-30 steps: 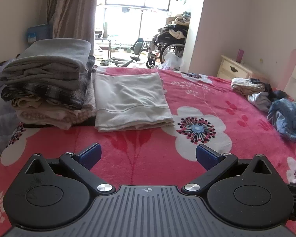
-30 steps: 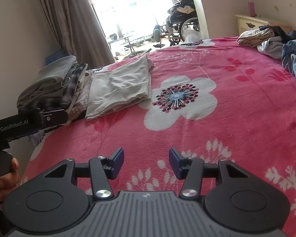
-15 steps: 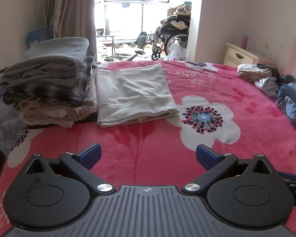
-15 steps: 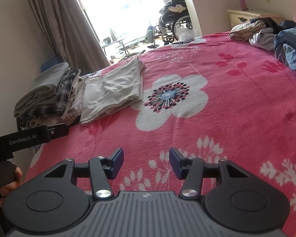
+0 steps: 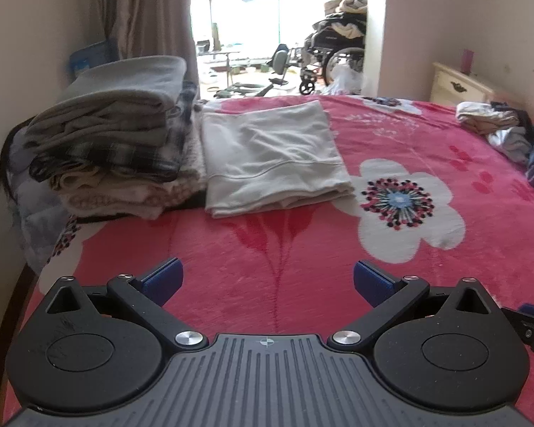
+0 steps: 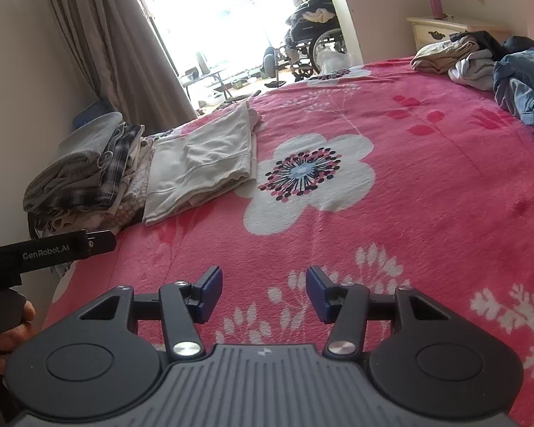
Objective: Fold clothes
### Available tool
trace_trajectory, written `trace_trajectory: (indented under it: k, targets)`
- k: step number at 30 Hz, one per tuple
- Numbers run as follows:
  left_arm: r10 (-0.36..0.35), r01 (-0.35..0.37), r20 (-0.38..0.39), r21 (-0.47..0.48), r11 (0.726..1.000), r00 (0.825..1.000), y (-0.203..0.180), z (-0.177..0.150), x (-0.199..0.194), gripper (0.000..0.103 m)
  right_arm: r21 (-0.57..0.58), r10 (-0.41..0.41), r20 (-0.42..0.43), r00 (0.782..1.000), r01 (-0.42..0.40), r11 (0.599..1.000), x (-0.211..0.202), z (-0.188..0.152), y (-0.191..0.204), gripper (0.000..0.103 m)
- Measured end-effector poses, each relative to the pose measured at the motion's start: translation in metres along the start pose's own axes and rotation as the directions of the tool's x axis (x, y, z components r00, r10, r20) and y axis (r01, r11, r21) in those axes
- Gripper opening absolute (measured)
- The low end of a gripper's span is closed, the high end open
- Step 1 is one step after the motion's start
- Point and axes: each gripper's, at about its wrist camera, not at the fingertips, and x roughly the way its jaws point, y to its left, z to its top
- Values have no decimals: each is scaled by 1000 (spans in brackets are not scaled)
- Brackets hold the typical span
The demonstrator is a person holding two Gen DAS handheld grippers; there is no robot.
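Partly cropped: unfolded clothes (image 5: 509, 135), far-R edge.

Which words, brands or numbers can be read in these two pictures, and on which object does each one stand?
"GenRobot.AI": white letters on the black bar of the left gripper, seen at the left edge of the right wrist view.
The blue flat box against the wall behind the stack of folded clothes: pale marks, too blurred to read.
No other text can be read in either view.
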Motion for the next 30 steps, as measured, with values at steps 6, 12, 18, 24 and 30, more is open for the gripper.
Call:
trace_trajectory:
  k: [6,12,18,24,30]
  targets:
    - [5,-6,-20,-18,1000,1000,10,-1,3,103,-2,-4,-7,1000,4,1000,3,-2,2,56]
    - [7,-7,-12,-31,999,1000,17,0,2,103,-34,-13,-2,1000,13,999,3,-3,11,56]
    - [15,-15,-10,-35,999,1000,25,0,2,103,-68,-16,12,1000,16,998,2,-2,20,59]
    - [8,-9,-18,-67,998,1000,35,2,3,103,-91,-18,19,1000,20,996,0,-2,29,59]
    - [-6,4,-15,-80,997,1000,39,4,2,103,-118,-19,25,1000,21,993,-3,0,38,59]
